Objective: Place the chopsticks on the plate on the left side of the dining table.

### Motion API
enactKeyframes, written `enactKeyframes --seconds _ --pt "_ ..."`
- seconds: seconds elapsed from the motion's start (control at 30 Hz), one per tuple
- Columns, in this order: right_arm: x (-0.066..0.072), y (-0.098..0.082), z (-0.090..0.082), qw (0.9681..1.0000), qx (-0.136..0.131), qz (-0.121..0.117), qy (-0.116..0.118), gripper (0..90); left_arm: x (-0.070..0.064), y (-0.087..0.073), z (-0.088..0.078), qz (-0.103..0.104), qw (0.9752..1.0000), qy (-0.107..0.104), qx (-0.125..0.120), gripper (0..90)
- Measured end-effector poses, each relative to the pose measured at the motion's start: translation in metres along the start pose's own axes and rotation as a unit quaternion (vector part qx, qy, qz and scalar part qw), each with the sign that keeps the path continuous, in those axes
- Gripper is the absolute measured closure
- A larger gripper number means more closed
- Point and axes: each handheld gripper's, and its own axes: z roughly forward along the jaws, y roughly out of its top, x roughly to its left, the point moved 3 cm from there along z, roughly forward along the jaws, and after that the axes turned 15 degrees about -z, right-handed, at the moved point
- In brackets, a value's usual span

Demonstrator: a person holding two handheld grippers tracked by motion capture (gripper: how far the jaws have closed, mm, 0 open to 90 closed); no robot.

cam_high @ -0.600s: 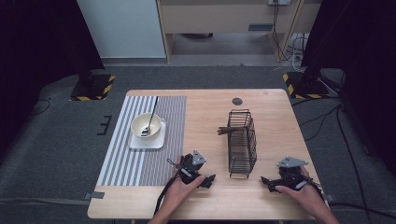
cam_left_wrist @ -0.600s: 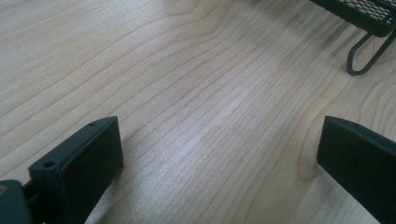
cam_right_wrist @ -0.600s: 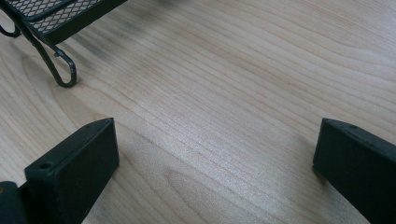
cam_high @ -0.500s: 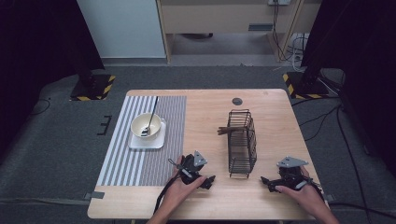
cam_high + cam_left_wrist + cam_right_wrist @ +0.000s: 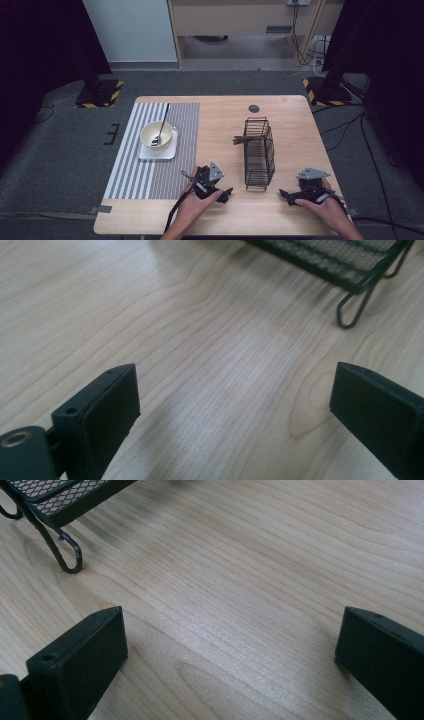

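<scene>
A black wire basket lies on its side on the wooden table, with brown wooden sticks poking out of its far end. My left gripper rests near the table's front edge, just left of the basket, with its jaws pointing right. In the left gripper view it is open over bare wood, with a wire foot of the basket ahead. To the basket's right, my right gripper points left. It is open too, with nothing between its jaws and a basket foot ahead.
A grey striped placemat covers the table's left part. On it stands a white bowl on a square white plate, with a spoon leaning in the bowl. A round dark cap sits near the far edge.
</scene>
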Motion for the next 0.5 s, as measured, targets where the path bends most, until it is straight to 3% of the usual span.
enactKeyframes --seconds 0.5 --pt "0.000 0.000 0.000 1.0000 0.000 0.000 -0.001 0.2 -0.010 0.016 -0.022 0.012 0.9989 -0.043 -0.014 4.9"
